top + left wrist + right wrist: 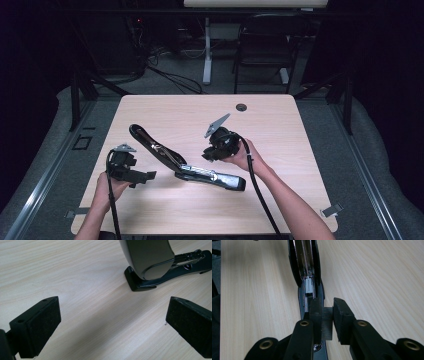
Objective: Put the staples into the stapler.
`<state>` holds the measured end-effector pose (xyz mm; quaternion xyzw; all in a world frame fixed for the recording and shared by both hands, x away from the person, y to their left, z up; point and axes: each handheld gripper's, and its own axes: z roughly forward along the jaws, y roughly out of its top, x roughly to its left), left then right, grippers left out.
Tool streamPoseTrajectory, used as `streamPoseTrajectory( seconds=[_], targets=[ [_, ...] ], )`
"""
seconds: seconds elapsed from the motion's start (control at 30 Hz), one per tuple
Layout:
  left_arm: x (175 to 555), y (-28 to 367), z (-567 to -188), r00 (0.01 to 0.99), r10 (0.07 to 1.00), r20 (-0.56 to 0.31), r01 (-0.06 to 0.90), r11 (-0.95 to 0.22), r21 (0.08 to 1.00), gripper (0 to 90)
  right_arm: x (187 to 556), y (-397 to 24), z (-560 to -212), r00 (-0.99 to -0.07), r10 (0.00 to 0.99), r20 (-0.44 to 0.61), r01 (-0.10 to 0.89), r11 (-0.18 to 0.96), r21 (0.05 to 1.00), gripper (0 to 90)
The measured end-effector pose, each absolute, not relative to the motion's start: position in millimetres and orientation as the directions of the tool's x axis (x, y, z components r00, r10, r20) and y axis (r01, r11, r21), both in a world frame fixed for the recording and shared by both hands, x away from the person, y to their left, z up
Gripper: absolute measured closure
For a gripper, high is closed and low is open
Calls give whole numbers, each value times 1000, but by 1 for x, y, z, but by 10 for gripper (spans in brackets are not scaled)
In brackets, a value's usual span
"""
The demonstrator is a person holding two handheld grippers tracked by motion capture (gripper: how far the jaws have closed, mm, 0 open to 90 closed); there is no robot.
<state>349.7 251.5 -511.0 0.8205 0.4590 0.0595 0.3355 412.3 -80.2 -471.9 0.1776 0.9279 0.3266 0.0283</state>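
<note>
A long black stapler (190, 170) lies swung open on the wooden table (280, 130), its lid (150, 142) reaching back left and its base (220, 179) lying toward the front right. My right gripper (212, 151) hovers over the hinge area. In the right gripper view this gripper (327, 308) is shut on a grey strip of staples (327, 323), just above the stapler's metal staple channel (308, 287). My left gripper (142, 176) rests low at the front left, open, with bare table between its pads (40, 322). The stapler's rounded end (150, 262) lies a little ahead of it.
A cable port (241, 107) sits near the table's far edge. Beyond the table stand a dark chair (265, 45), a white desk leg (207, 55) and floor cables (170, 75). Light wood stretches to the right of the stapler.
</note>
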Motion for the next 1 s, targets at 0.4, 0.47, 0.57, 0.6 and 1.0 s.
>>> streamPoseTrajectory(
  seconds=[0.4, 0.47, 0.57, 0.6, 1.0],
  targets=[
    [350, 251, -511, 570, 794, -212, 714, -351, 606, 0, 412, -73, -475, -946, 316, 73, 292, 734, 613, 785],
    [350, 251, -511, 572, 793, -212, 714, -353, 605, 0, 412, -71, -476, -947, 312, 73, 289, 734, 615, 785],
    [350, 251, -511, 572, 792, -211, 713, -354, 605, 0, 413, -69, -477, -950, 303, 79, 286, 736, 614, 785],
    [350, 251, -511, 572, 792, -212, 713, -353, 606, 0, 412, -69, -477, -950, 300, 82, 286, 737, 613, 785],
    [350, 250, -511, 573, 792, -211, 713, -355, 605, 0, 410, -65, -485, -959, 270, 84, 265, 759, 595, 785]
  ],
)
